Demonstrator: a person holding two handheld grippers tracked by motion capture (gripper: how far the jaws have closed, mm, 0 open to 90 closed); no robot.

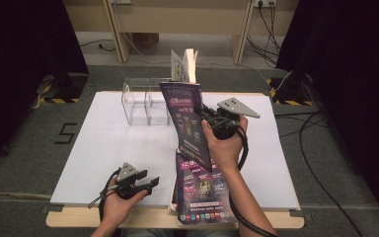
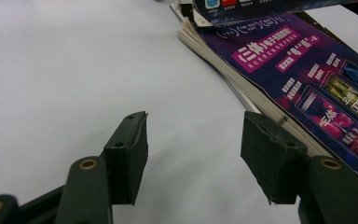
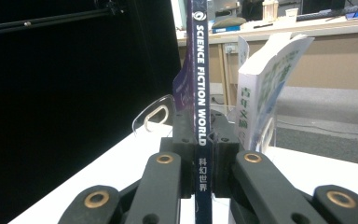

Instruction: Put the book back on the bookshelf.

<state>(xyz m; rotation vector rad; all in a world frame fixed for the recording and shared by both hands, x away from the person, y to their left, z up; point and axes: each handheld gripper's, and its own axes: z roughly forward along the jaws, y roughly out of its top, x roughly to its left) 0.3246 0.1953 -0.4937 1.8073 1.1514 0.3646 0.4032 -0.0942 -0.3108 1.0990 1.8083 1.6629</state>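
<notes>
Near the front edge of the table (image 1: 103, 148), left of the middle, the left gripper (image 1: 145, 183) rests low on the white sheet with its jaws spread and nothing between them; in the left gripper view the bare sheet runs between its pads, and the stack of magazines (image 2: 307, 88) lies just beside its right jaw. That stack sits at the front edge near the middle, its lower end hanging over it. Above the stack, the right gripper (image 1: 205, 114) has its jaws pressed together on the spine of an upright magazine (image 1: 187, 123), held on end over the middle of the table, the cover facing left. Behind it, toward the back edge, stands the clear rack (image 1: 140, 101), and a pale book (image 1: 185, 64) already stands in the slot at its right end. To do this step well, I judge the magazine should stay vertical and square to the rack's dividers, come in from above into a free slot left of the book, and be released only once its bottom edge is seated. The left and right stretches of the table are open for withdrawing.
</notes>
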